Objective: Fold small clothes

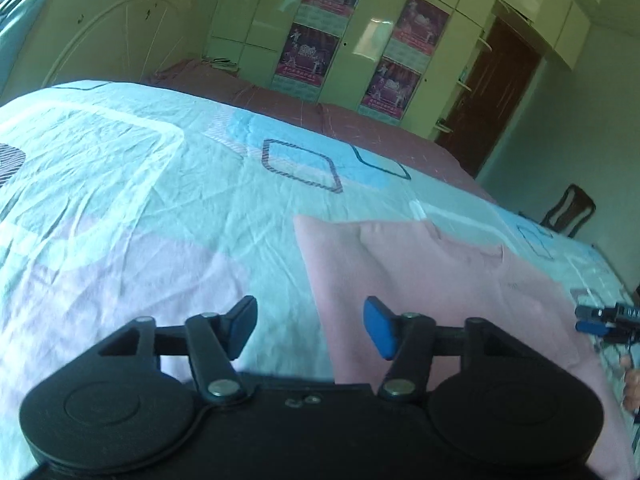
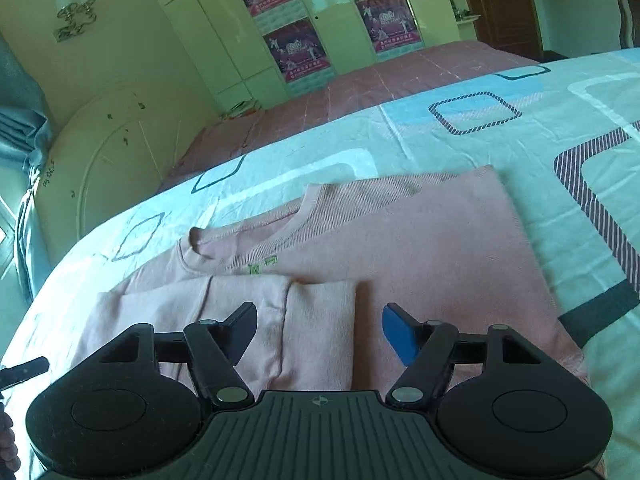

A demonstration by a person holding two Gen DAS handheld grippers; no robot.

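Note:
A pink knit top (image 2: 420, 240) lies flat on the bed, neckline toward the far left, with one sleeve (image 2: 256, 320) folded across its near part. My right gripper (image 2: 320, 332) hovers open just above that folded sleeve, nothing pinched between its fingers. In the left wrist view the same pink top (image 1: 432, 280) spreads to the right. My left gripper (image 1: 310, 326) is open over its left edge, one finger above the bedsheet (image 1: 120, 200) and the blue-padded one above the cloth. The right gripper's tips (image 1: 600, 320) show at the far right edge.
The bed carries a pale sheet with blue, pink and striped squares and a reddish blanket (image 2: 380, 80) beyond. A white headboard (image 2: 120, 168), wardrobes with posters (image 1: 312, 52), a brown door (image 1: 496, 92) and a chair (image 1: 568, 212) surround it.

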